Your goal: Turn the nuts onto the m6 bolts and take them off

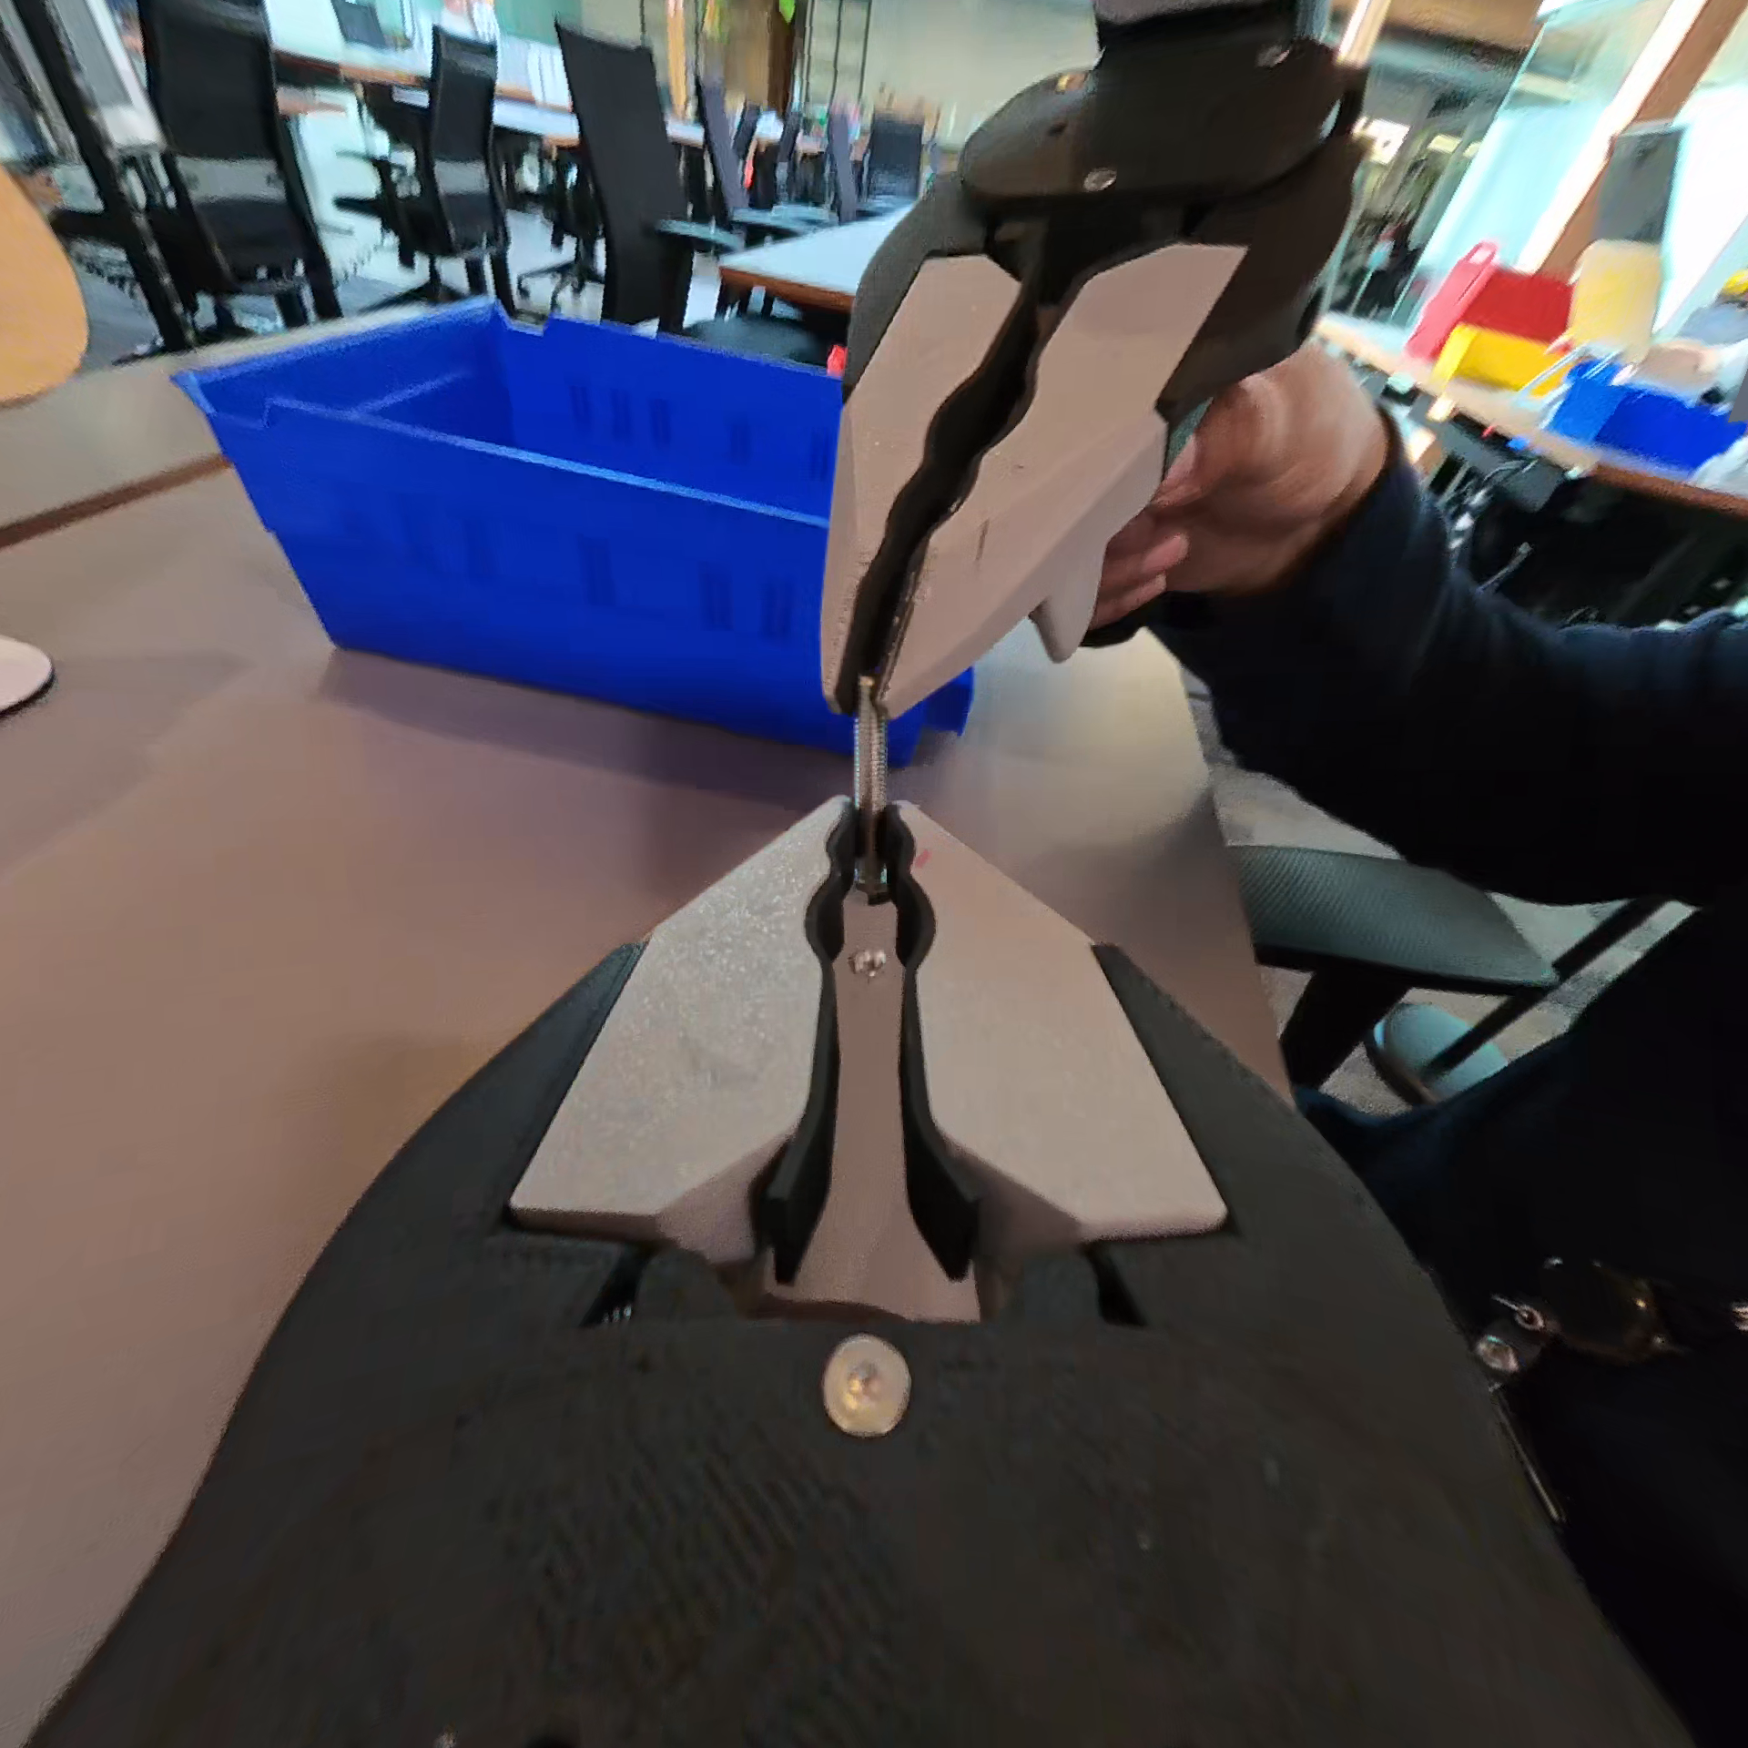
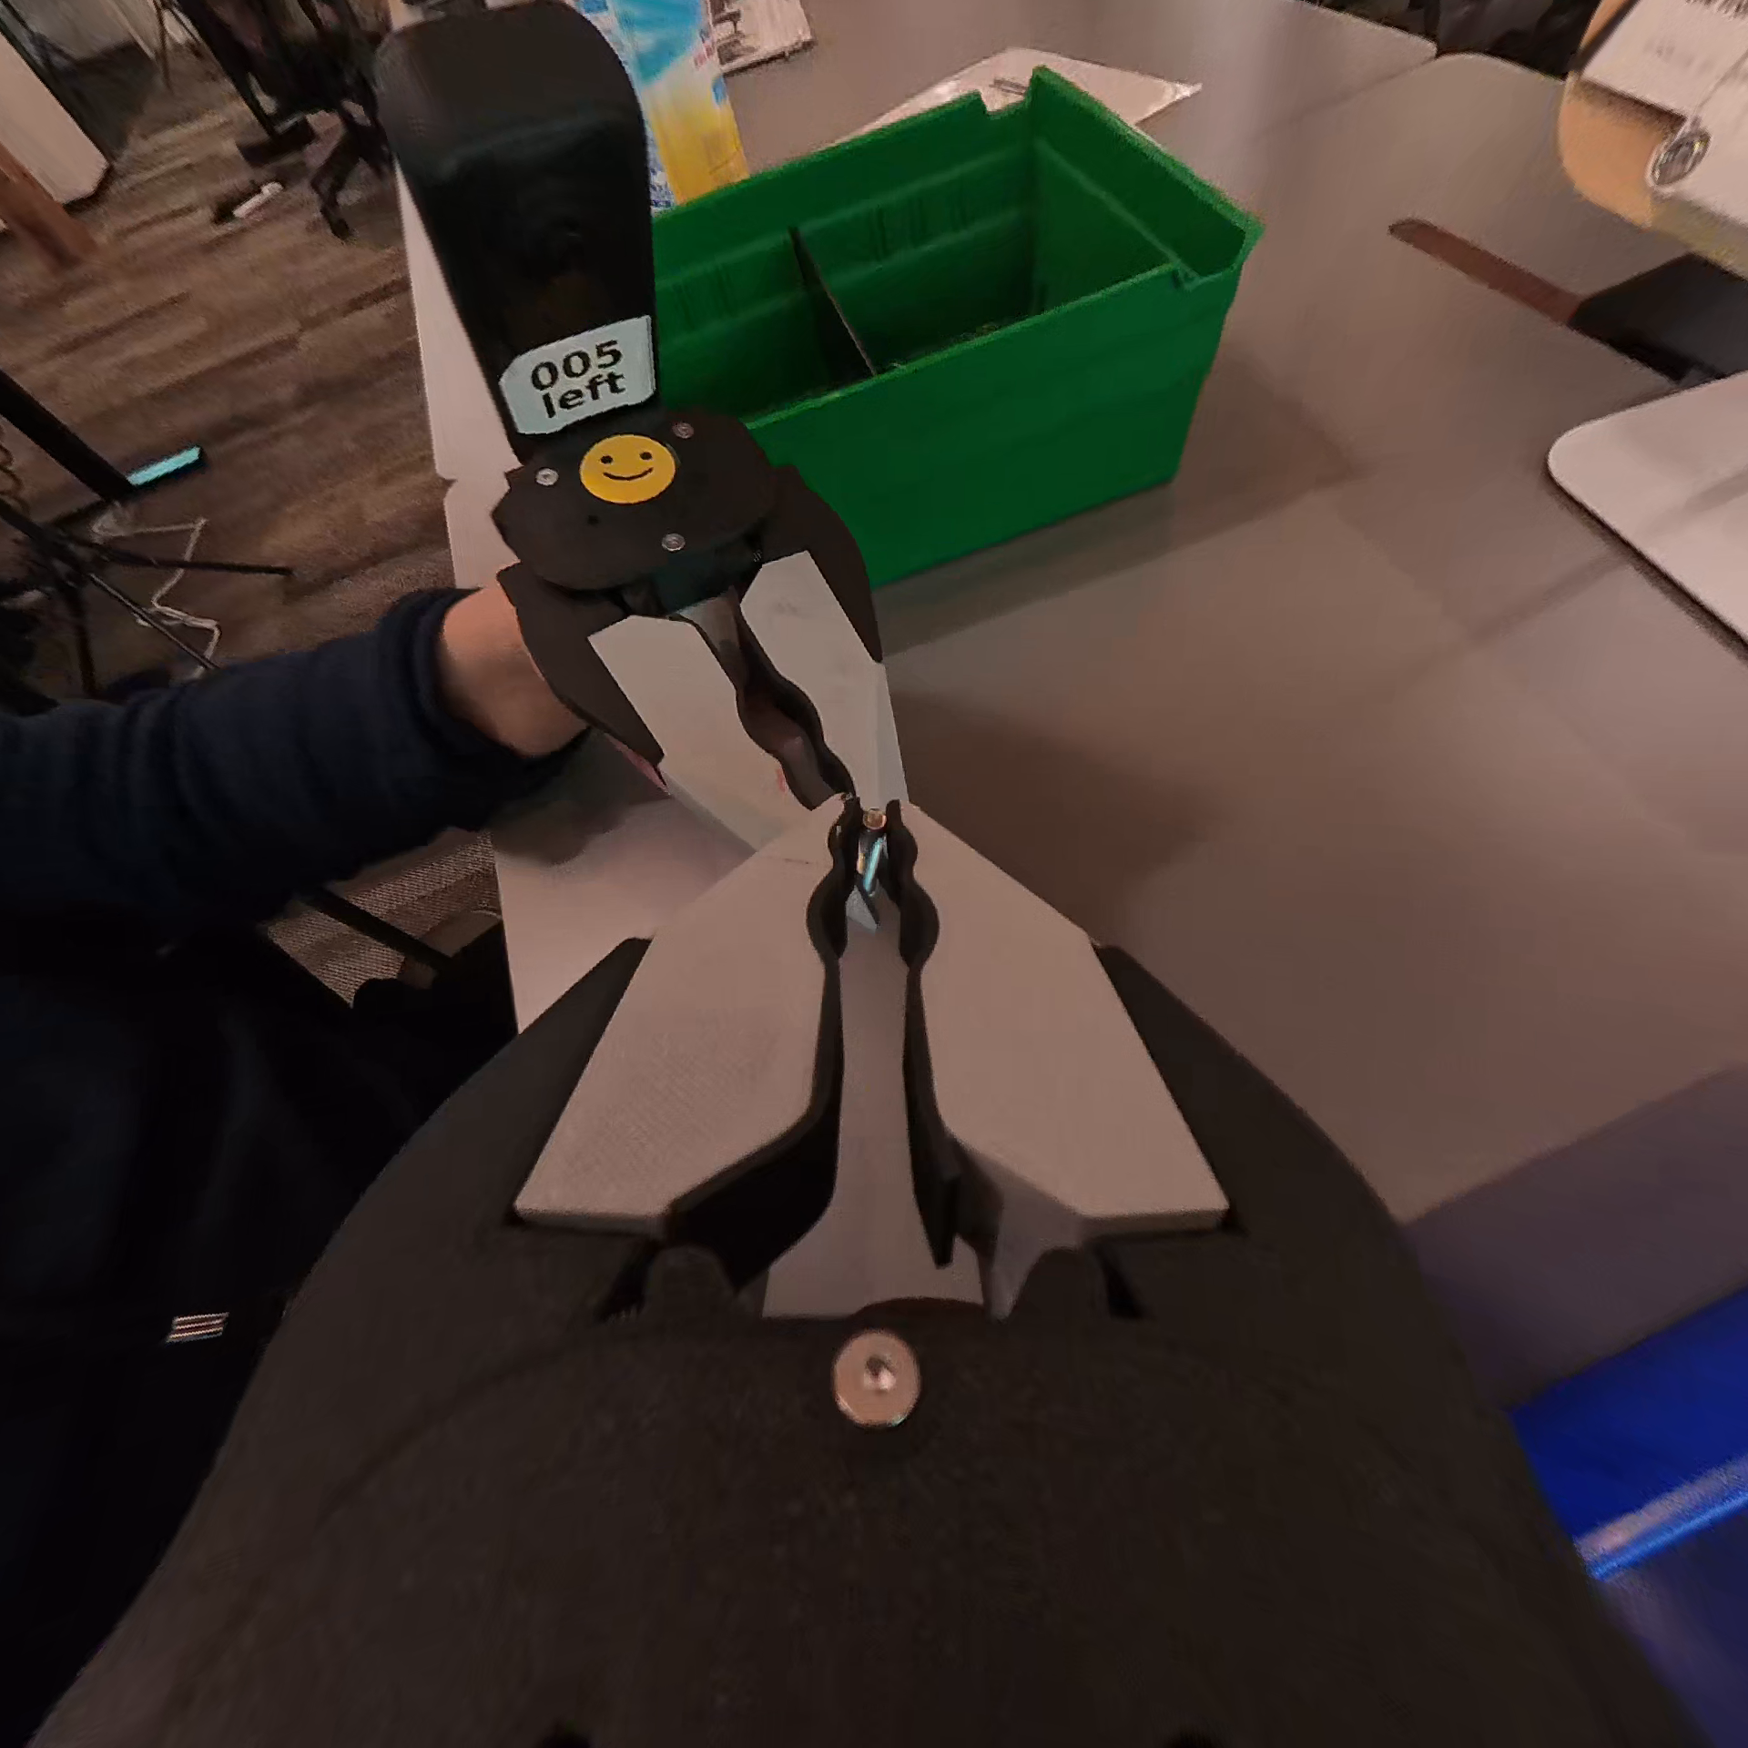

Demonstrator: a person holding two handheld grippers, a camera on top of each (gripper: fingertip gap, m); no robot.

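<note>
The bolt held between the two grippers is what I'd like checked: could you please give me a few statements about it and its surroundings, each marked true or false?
1. The bolt spans the gap between the left gripper and the right gripper. True.
2. The right gripper is wide open. False: its jaws are closed on the bolt's upper end.
3. A blue bin stands on the table behind the grippers in the left wrist view. True.
4. The green bin has no divider. False: a dark divider splits it into compartments.
5. The bolt lies flat on the table. False: it is held in the air.
</note>
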